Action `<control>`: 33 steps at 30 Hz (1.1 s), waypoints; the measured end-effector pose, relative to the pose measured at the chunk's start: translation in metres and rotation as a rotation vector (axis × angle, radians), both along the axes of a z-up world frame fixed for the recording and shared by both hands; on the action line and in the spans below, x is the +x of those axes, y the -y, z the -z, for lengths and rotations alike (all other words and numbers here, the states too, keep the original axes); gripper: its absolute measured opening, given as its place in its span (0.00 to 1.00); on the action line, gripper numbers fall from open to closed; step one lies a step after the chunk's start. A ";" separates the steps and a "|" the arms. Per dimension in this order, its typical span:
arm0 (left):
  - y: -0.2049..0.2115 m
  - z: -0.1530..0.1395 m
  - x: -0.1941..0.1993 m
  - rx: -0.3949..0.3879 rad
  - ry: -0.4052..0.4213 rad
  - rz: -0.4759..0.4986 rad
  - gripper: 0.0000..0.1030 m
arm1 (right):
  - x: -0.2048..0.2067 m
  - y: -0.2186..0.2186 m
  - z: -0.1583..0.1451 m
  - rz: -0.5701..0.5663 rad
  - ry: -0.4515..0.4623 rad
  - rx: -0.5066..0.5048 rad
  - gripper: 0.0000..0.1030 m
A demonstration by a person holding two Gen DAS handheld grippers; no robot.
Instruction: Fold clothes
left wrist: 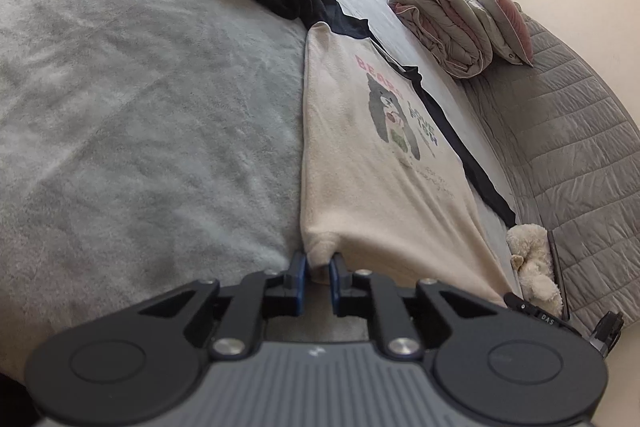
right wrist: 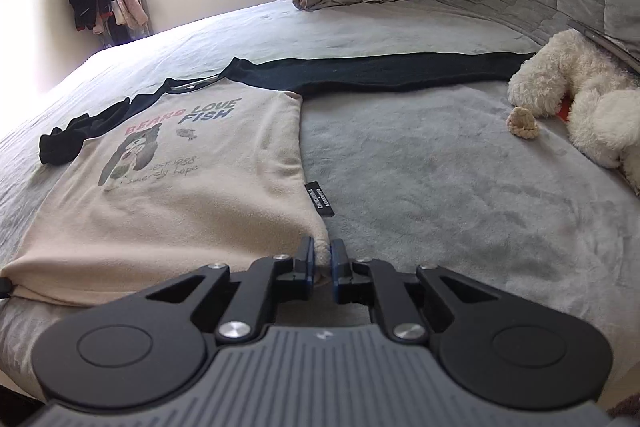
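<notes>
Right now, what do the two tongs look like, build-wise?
Both match. Left tongs and right tongs: black linkage arms with silver pivot bolts, blue-edged pads on black fingers, round black discs either side of a ribbed grey body bearing a small white logo. In the left wrist view, the right tongs' edge shows white "DAS" lettering. No cables or sleeves visible.

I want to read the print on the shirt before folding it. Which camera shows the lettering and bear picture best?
The right wrist view: the print faces the camera upright, so "BEARS LOVE FISH" and the bear are readable on the cream shirt. In the left wrist view the same print runs sideways and foreshortened, with letters partly blurred.
</notes>
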State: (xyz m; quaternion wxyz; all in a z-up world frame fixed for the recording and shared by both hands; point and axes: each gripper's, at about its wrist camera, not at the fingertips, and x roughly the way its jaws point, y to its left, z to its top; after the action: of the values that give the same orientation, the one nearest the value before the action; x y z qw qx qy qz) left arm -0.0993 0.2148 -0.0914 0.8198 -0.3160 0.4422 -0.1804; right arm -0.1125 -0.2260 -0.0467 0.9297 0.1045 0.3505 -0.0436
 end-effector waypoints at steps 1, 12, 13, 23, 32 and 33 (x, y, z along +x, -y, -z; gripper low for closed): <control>-0.002 0.000 0.000 -0.019 -0.006 -0.007 0.21 | 0.003 0.005 0.005 0.006 -0.022 0.025 0.09; 0.010 -0.002 0.005 -0.013 0.010 -0.009 0.35 | 0.002 0.016 0.013 0.012 -0.020 0.147 0.36; 0.016 -0.003 0.005 0.009 0.015 0.016 0.22 | 0.003 0.017 0.015 0.010 -0.022 0.162 0.37; 0.001 -0.016 -0.007 0.064 0.051 0.002 0.07 | -0.010 0.013 -0.002 -0.061 0.005 0.192 0.10; 0.012 -0.026 -0.007 0.223 0.074 0.002 0.27 | -0.001 -0.008 0.001 -0.086 -0.047 0.044 0.50; 0.014 -0.033 -0.006 0.251 0.114 -0.020 0.41 | -0.002 -0.011 -0.003 -0.096 -0.032 0.018 0.50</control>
State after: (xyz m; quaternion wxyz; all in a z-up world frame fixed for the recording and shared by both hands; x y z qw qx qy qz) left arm -0.1057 0.2008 -0.0586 0.8784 -0.2045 0.4109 -0.1330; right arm -0.1144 -0.2153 -0.0441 0.9239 0.0953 0.3705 0.0028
